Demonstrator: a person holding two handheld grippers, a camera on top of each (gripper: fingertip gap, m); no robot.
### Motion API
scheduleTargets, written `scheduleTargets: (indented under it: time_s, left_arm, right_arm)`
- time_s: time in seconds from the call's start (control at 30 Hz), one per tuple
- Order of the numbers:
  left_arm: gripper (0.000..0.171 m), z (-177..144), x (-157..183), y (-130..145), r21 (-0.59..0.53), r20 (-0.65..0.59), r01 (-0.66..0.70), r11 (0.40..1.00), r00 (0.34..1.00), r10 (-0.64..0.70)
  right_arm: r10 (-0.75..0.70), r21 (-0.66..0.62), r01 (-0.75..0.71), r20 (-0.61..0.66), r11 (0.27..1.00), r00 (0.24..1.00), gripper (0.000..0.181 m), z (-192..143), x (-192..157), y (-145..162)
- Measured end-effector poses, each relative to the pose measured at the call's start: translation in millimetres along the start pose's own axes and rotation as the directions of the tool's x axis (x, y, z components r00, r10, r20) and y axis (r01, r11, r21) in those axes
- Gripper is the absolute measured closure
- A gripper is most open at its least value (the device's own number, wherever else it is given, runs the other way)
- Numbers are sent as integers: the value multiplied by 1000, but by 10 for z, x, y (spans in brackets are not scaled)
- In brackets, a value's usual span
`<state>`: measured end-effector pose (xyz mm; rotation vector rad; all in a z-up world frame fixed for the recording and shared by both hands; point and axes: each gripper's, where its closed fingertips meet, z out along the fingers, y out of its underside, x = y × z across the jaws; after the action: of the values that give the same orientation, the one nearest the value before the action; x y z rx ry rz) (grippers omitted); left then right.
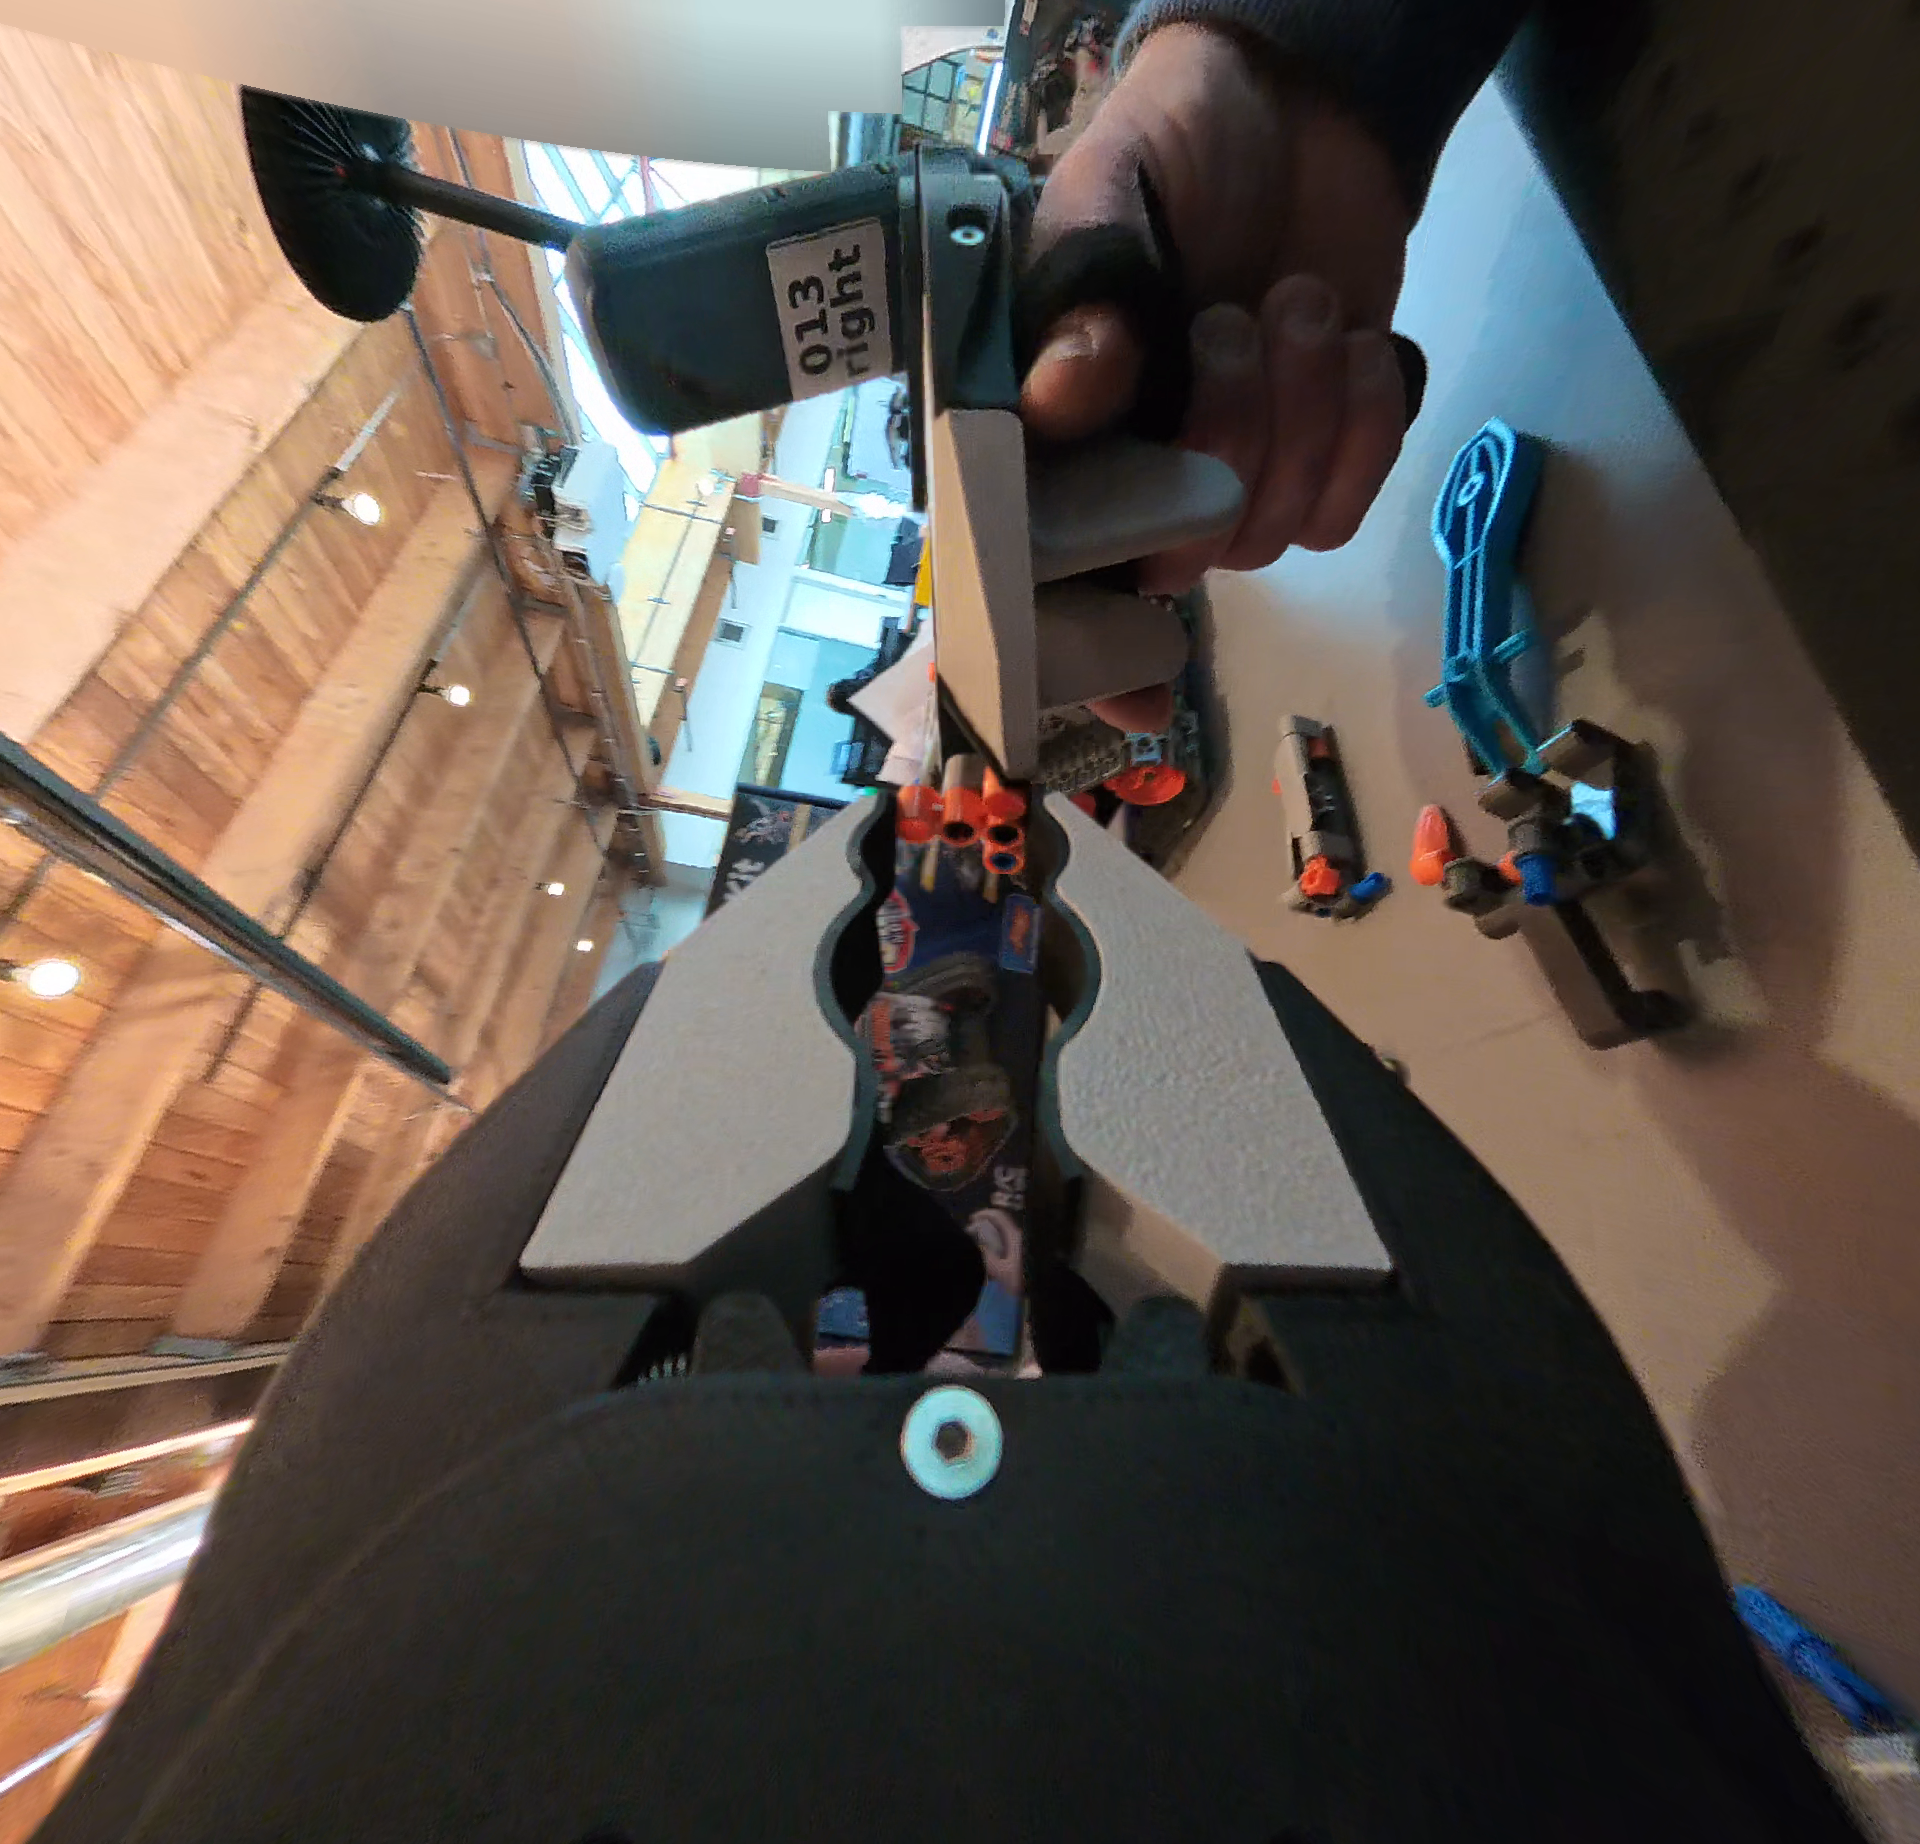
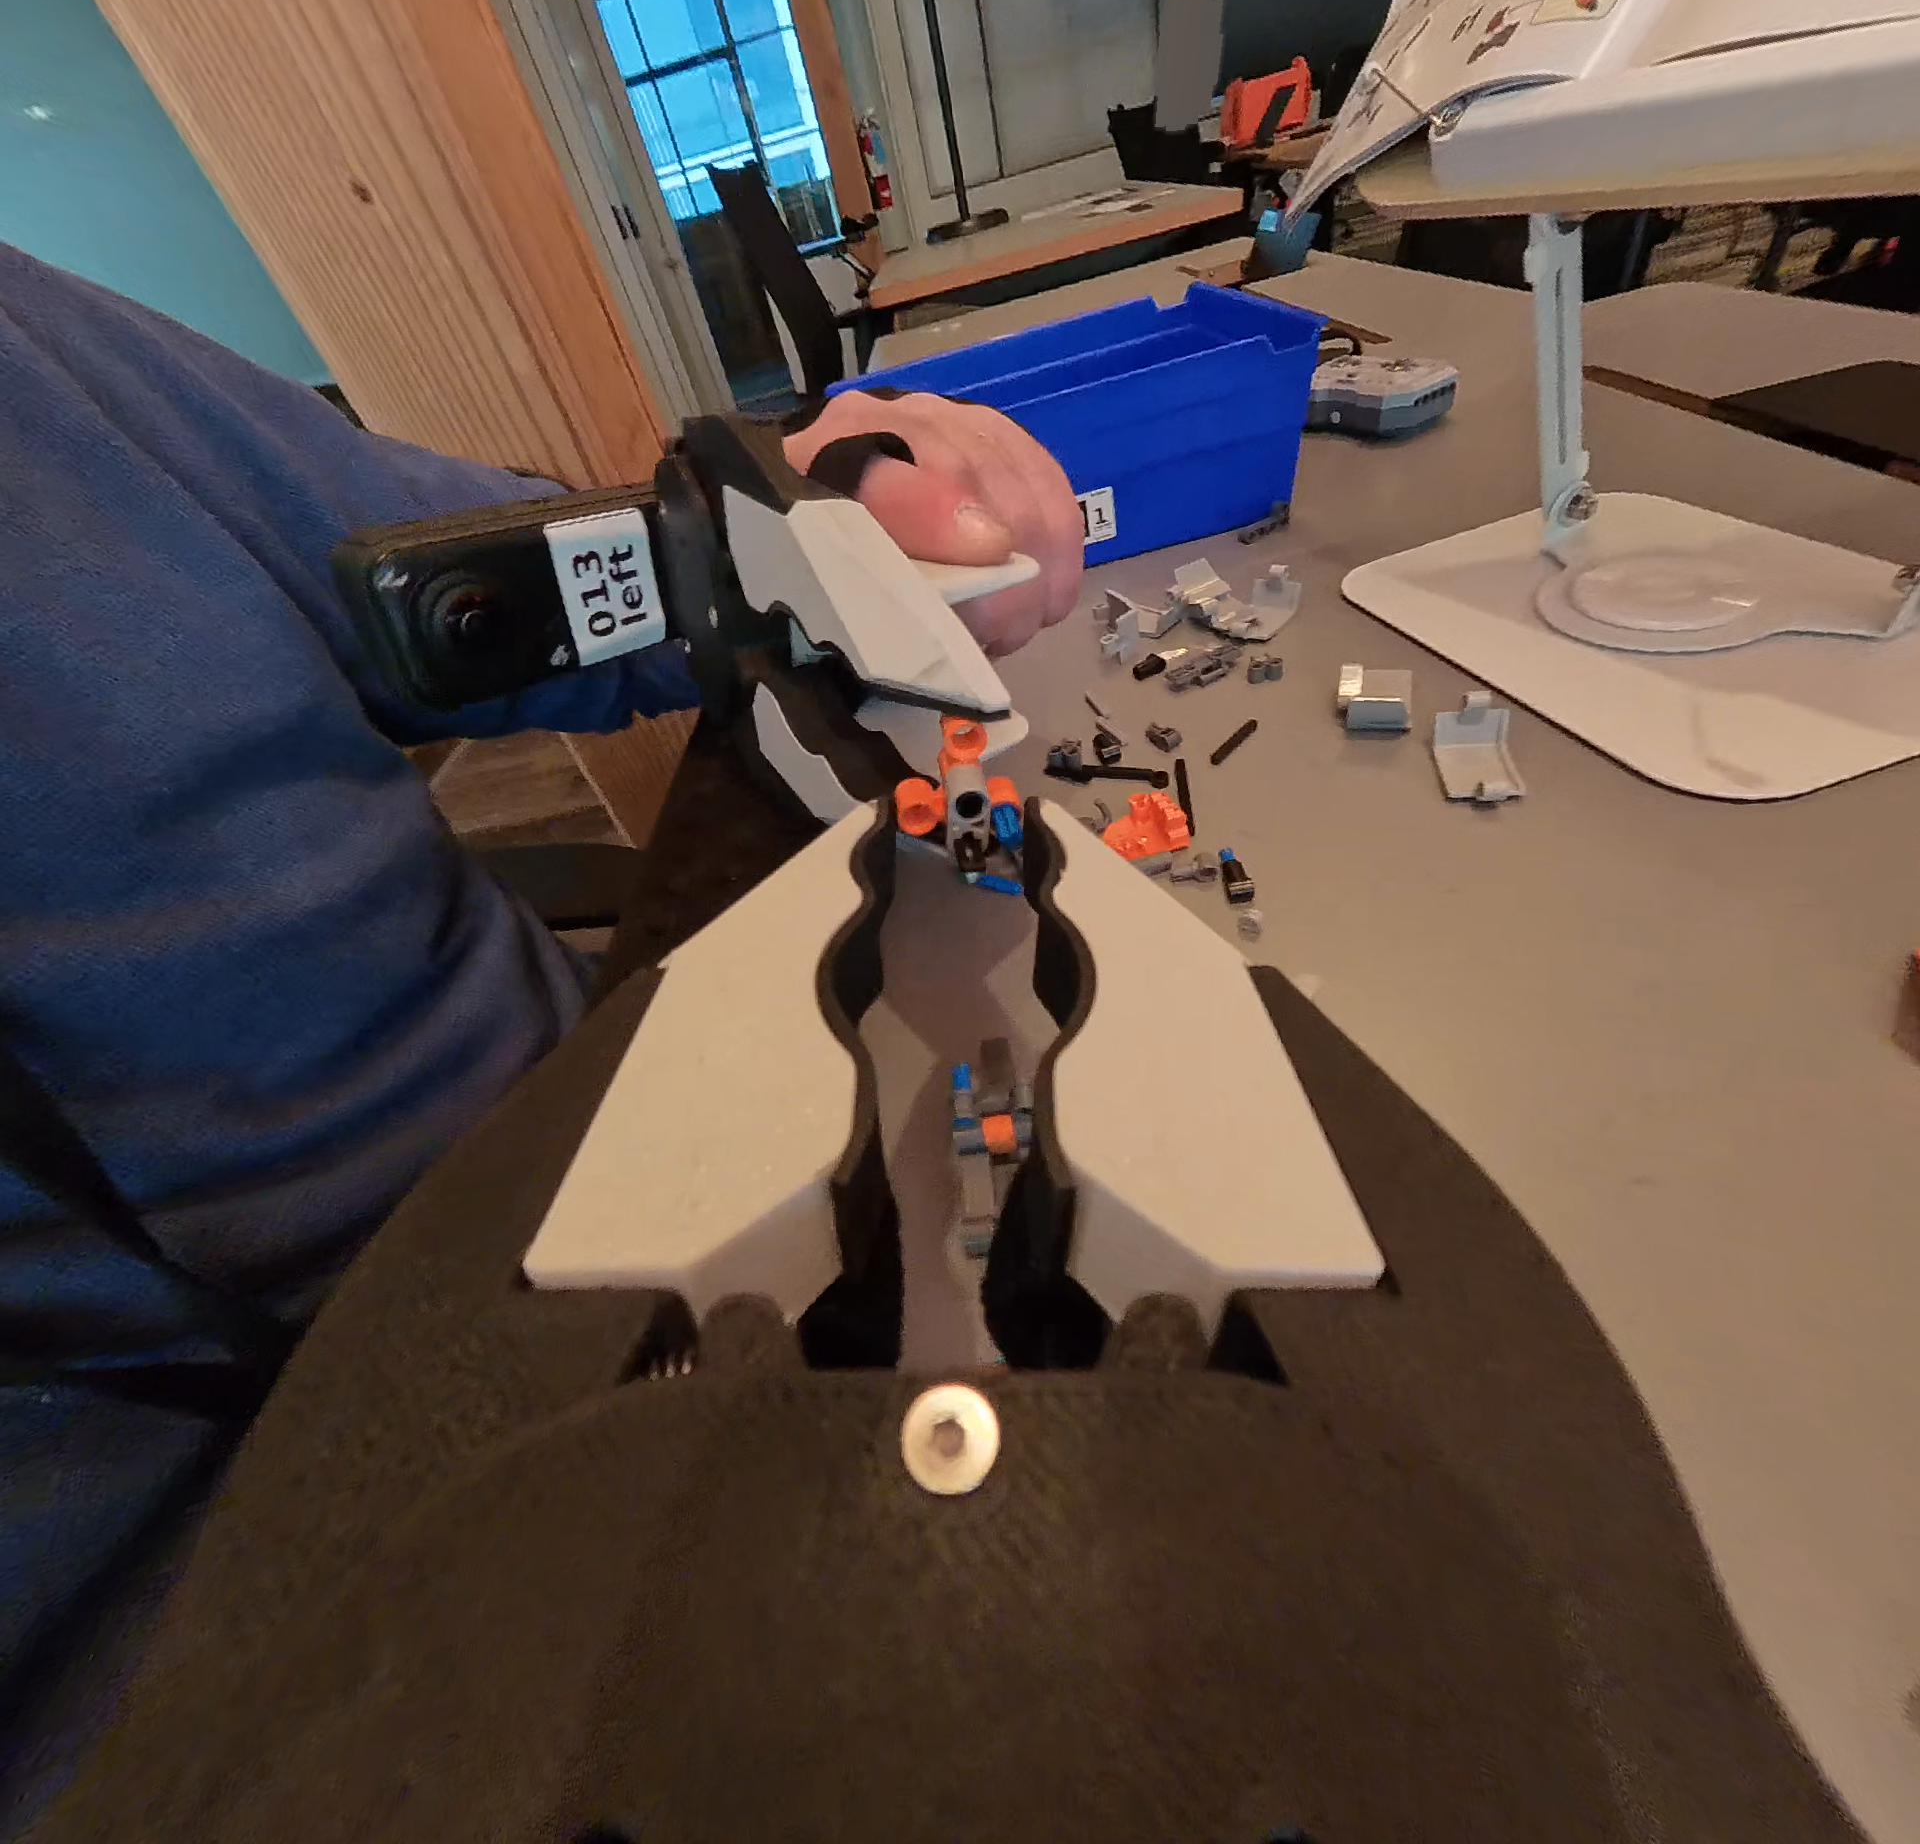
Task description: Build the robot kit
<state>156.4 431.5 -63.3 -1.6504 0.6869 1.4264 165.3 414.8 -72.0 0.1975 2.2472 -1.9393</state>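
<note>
A small brick assembly (image 2: 971, 807) of orange, grey and blue pieces is held in the air between both grippers. My right gripper (image 2: 961, 833) is shut on its lower part. My left gripper (image 2: 968, 729) comes in from the left, held in a person's hand, and is shut on the orange piece at its top. In the left wrist view the same assembly (image 1: 951, 807) sits between my left gripper's tips (image 1: 966, 820), and my right gripper (image 1: 997, 755) reaches down onto it from above, held in a hand.
A grey table (image 2: 1507, 1015) carries loose grey and black parts (image 2: 1195, 610), an orange part (image 2: 1143, 823), another small assembly (image 2: 987, 1129), a blue bin (image 2: 1143, 412) and a white stand (image 2: 1621, 631) with an open booklet (image 2: 1558, 18). A blue curved part (image 1: 1475, 568) and grey assemblies (image 1: 1590, 859) lie on the table. My two grippers' fingertips are within a few centimetres of each other.
</note>
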Motion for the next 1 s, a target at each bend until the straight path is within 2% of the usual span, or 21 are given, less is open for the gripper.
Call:
scheduleTargets:
  time_s: [0.17, 0.23, 0.3, 0.37, 0.43, 0.5, 0.57, 0.67, 0.8, 0.9, 0.93, 1.0]
  left_arm:
    - [149, -9, -22, -3, -13, 41, -52, 999, 998, 53]
    - [147, -25, 7, 18, -13, 2, -3, 1000, 1000, 3]
    - [145, -54, 38, 61, -28, -71, 128, 991, 989, -129]
    - [146, -92, -21, 65, -12, -112, 329, 944, 938, -328]
    - [145, -99, -71, 59, -12, -175, 535, 845, 831, -529]
    - [149, -86, -93, 40, -13, -227, 667, 745, 723, -652]
    - [149, -63, -16, 25, -50, -294, 735, 677, 636, -713]
    - [158, -49, 84, 6, -84, -347, 759, 645, 585, -733]
    - [166, -58, 147, -16, -87, -361, 735, 672, 605, -709]
    - [166, -77, 194, 29, -120, -372, 734, 668, 591, -716]
    - [166, -89, 240, 62, -143, -377, 729, 670, 586, -718]
    - [166, -143, 402, 79, -204, -422, 724, 659, 543, -726]
  right_arm:
    - [-131, -7, 131, -65, 991, 989, 160, 1, 2, -23]
    - [-220, -33, 218, -119, 975, 968, 160, -7, 43, -12]
    - [-310, -68, 303, -172, 951, 935, 160, -26, 85, -5]
    - [-392, -104, 378, -203, 920, 897, 160, -45, 103, 8]
    - [-438, -122, 421, -206, 899, 875, 160, -46, 89, 18]
    - [-456, -133, 437, -212, 890, 864, 160, -42, 96, 23]
    - [-484, -140, 464, -211, 875, 849, 160, -36, 76, 21]
    - [-532, -177, 503, -208, 846, 821, 160, -13, 68, 66]
    - [-543, -193, 510, -201, 838, 816, 160, 10, 74, 100]
    - [-502, -202, 467, -188, 861, 844, 158, 34, 93, 146]
    - [-474, -225, 433, -179, 873, 862, 152, 21, 122, 199]
    - [-441, -305, 382, -155, 873, 884, 151, -24, 181, 381]
